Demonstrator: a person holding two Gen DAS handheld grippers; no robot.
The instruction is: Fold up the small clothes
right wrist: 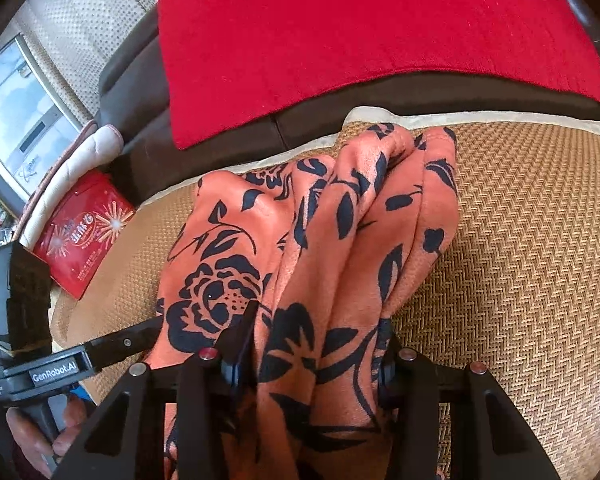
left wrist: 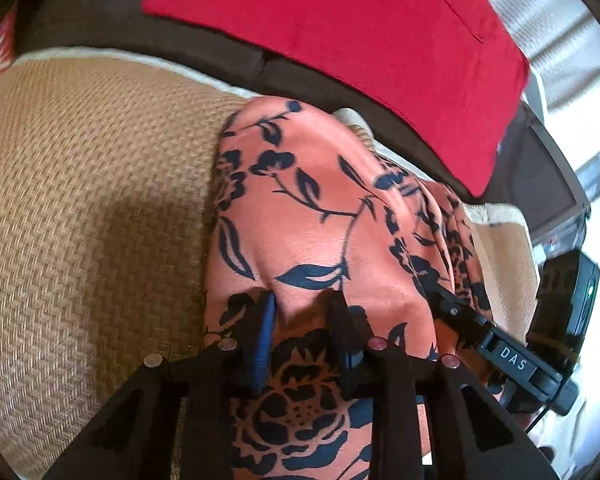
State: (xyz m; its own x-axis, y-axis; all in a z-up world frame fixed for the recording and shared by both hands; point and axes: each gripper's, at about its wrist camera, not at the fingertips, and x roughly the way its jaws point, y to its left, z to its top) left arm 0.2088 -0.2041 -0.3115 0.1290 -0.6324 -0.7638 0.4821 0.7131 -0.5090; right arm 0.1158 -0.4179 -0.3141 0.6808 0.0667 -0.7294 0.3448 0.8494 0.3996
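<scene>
An orange garment point(left wrist: 320, 208) with a dark blue flower print lies bunched on a woven tan seat mat point(left wrist: 80, 200). My left gripper point(left wrist: 302, 320) stands over its near end. The jaws are part way apart, with a flat stretch of the cloth between them that the pads do not press. In the right wrist view the garment point(right wrist: 340, 220) runs away in long folds. My right gripper point(right wrist: 320, 324) is shut on a thick bunch of it. The left gripper's finger point(right wrist: 140, 334) reaches the cloth's left edge.
A red cloth point(right wrist: 360, 40) covers the brown sofa back behind the mat point(right wrist: 520, 240). A red printed packet point(right wrist: 80, 236) and a pale quilted item lie at the mat's left end. A person's hand point(right wrist: 64, 432) holds the left gripper's handle.
</scene>
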